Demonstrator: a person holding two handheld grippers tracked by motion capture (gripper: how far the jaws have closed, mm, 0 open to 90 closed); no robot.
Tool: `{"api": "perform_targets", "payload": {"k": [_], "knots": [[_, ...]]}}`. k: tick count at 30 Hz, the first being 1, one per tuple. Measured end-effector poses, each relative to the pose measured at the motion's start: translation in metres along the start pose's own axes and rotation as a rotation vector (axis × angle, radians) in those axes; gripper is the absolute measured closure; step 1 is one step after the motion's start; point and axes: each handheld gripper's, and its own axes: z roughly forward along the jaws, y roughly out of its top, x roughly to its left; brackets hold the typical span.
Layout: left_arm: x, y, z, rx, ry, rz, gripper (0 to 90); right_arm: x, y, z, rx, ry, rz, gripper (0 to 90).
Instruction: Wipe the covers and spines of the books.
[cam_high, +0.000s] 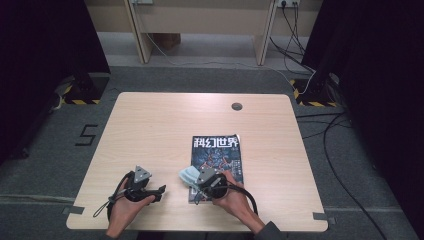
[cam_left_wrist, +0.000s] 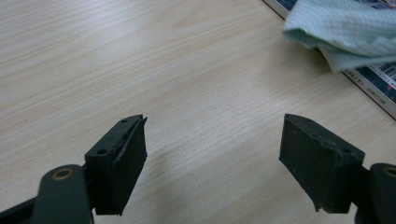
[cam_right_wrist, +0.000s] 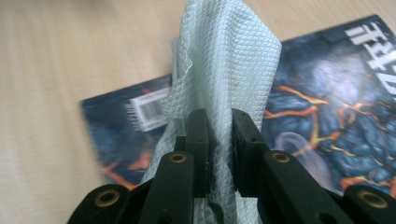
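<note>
Holding: the right gripper (cam_right_wrist: 219, 140) has its jaws pinching a pale blue cloth (cam_right_wrist: 224, 60).
Cloth: it sticks out past the jaws and hangs over the near left corner of the magazine (cam_high: 218, 159); in the left gripper view the cloth (cam_left_wrist: 341, 32) lies over the magazine's edge (cam_left_wrist: 373, 84).
Magazine: it lies flat on the table (cam_high: 150, 135), a bit right of the middle, with big white letters at its far end.
Left gripper: the left gripper (cam_left_wrist: 212, 158) has its jaws spread wide, with bare wood between them. It sits well left of the cloth.
In the way: the table between the left gripper and the cloth looks bare.
Other things: a small round cap (cam_high: 236, 106) sits near the table's far edge, maybe a cable hole. Cables (cam_high: 330, 135) lie on the floor at the right.
</note>
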Motion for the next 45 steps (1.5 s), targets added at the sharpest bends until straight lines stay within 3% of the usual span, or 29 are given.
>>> {"api": "perform_targets", "payload": {"k": [3,7,10,14,16,18,19,21,23,27,34,38,42,44,45], "knots": [[0.001,0.0,0.0,0.0,0.004,-0.004,22.1,0.006,0.0,-0.002,-0.004,0.007,-0.007,79.7],[0.002,0.0,0.0,0.002,0.005,-0.007,22.0,0.002,-0.003,-0.003,-0.007,0.018,0.004,79.6],[0.002,0.0,0.001,0.007,0.006,-0.004,22.0,-0.008,-0.009,-0.005,0.003,-0.01,0.038,79.5],[0.006,0.0,0.001,0.005,0.018,-0.014,22.0,-0.006,-0.009,-0.005,0.009,-0.024,0.04,79.5],[0.008,0.0,0.001,0.001,0.027,-0.026,21.9,-0.001,-0.006,-0.004,-0.011,0.017,0.038,79.2],[0.01,0.0,0.001,-0.003,0.03,-0.035,21.8,0.002,-0.005,-0.003,-0.015,0.027,0.037,79.2],[0.011,0.0,0.0,-0.002,0.03,-0.04,21.7,0.01,0.001,-0.002,-0.022,0.043,0.011,79.2],[0.014,0.0,0.0,-0.008,0.036,-0.058,21.6,0.014,0.003,-0.001,-0.03,0.06,0.018,79.2],[0.019,-0.001,-0.002,-0.011,0.048,-0.074,21.6,0.024,0.009,0.002,-0.042,0.079,-0.008,79.2],[0.025,-0.002,-0.003,-0.018,0.06,-0.097,21.4,0.029,0.012,0.003,-0.049,0.101,-0.007,79.2],[0.026,-0.002,-0.004,-0.015,0.065,-0.101,21.3,0.029,0.011,0.003,-0.057,0.12,0.003,79.5],[0.025,-0.002,-0.003,-0.012,0.062,-0.096,21.3,0.025,0.01,0.002,-0.042,0.09,-0.02,79.5],[0.025,-0.002,-0.003,-0.011,0.064,-0.099,21.3,0.006,0.002,0.002,-0.031,0.037,0.035,79.5],[0.025,-0.002,-0.003,-0.01,0.063,-0.097,21.3,0.005,0.001,0.002,-0.033,0.035,0.054,79.5],[0.025,-0.002,-0.002,-0.01,0.063,-0.098,21.3,0.007,0.002,0.002,-0.028,0.027,0.04,79.3]]}}
